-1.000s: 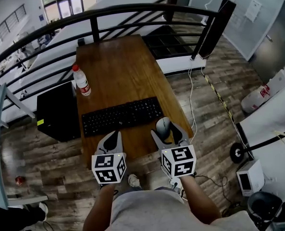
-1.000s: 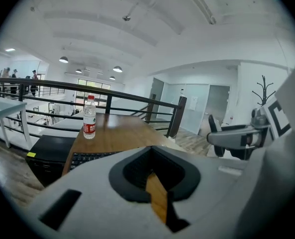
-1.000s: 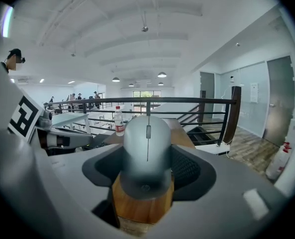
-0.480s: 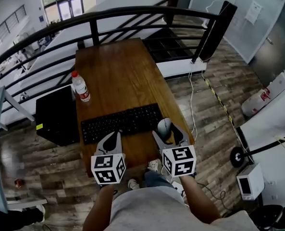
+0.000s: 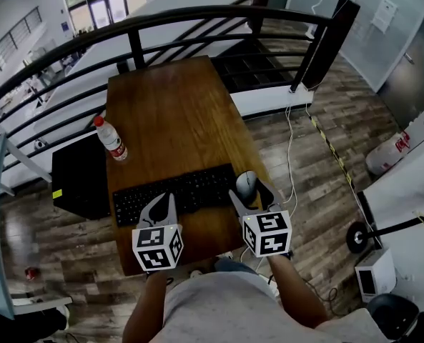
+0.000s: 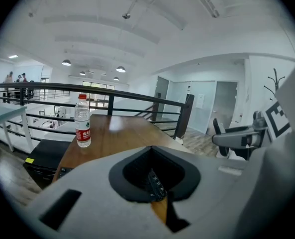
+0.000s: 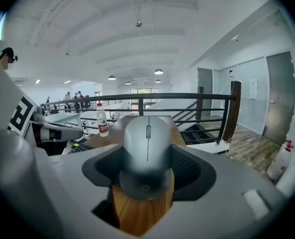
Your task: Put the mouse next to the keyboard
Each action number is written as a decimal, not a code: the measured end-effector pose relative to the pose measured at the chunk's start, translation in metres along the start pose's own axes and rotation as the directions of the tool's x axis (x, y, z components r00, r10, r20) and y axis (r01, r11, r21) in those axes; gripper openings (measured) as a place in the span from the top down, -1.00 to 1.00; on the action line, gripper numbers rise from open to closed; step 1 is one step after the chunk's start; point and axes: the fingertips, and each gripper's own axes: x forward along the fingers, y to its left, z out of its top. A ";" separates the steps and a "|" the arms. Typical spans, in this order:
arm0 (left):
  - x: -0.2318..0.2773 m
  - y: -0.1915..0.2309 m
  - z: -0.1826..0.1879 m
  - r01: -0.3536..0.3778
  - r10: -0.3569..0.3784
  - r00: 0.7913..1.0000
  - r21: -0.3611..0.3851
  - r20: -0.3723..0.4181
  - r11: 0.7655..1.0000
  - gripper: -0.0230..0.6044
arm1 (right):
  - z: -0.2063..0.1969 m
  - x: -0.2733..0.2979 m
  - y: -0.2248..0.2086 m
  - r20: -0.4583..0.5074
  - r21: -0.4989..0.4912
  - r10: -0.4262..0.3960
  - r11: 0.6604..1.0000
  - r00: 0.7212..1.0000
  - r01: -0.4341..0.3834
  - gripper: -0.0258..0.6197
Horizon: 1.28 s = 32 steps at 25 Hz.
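A black keyboard [image 5: 172, 194] lies across the near part of the wooden table [image 5: 176, 113]. A grey mouse [image 5: 247, 184] sits just off the keyboard's right end, close to the table's right edge. My right gripper [image 5: 250, 194] is shut on the mouse, with one finger on each side of it. In the right gripper view the mouse [image 7: 146, 148] fills the notch between the jaws of the right gripper [image 7: 146, 185], wood showing beneath it. My left gripper [image 5: 161, 207] is shut on nothing, over the keyboard's front edge. In the left gripper view, keyboard keys [image 6: 155, 183] show through the narrow slit of the left gripper [image 6: 159, 200].
A water bottle [image 5: 109, 138] with a red cap stands upright at the table's left edge, beyond the keyboard. A black box [image 5: 83, 177] sits on the floor to the left. A black railing [image 5: 197, 13] curves behind the table. Cables [image 5: 292, 156] run over the floor on the right.
My right gripper has carried the mouse away from me, up beside the keyboard's right end. My left gripper has moved forward to the keyboard's front edge.
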 end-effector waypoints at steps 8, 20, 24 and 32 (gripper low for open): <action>0.044 -0.008 0.002 -0.022 0.023 0.999 0.016 -0.029 1.000 0.95 | -0.007 0.035 -0.049 -0.055 0.003 -0.006 1.000 0.998 0.006 0.00; 0.076 -0.004 0.003 -0.055 0.055 0.997 0.011 -0.053 0.998 0.95 | -0.040 0.080 -0.084 -0.186 0.008 0.000 1.000 0.982 0.001 0.00; 0.078 0.001 0.002 -0.066 0.066 0.996 0.005 -0.061 0.998 0.95 | -0.062 0.091 -0.090 -0.262 0.017 0.000 1.000 0.965 0.004 0.00; 0.081 0.005 0.002 -0.073 0.073 0.995 -0.005 -0.066 0.997 0.95 | -0.088 0.107 -0.098 -0.356 0.034 -0.005 0.999 0.934 0.018 0.00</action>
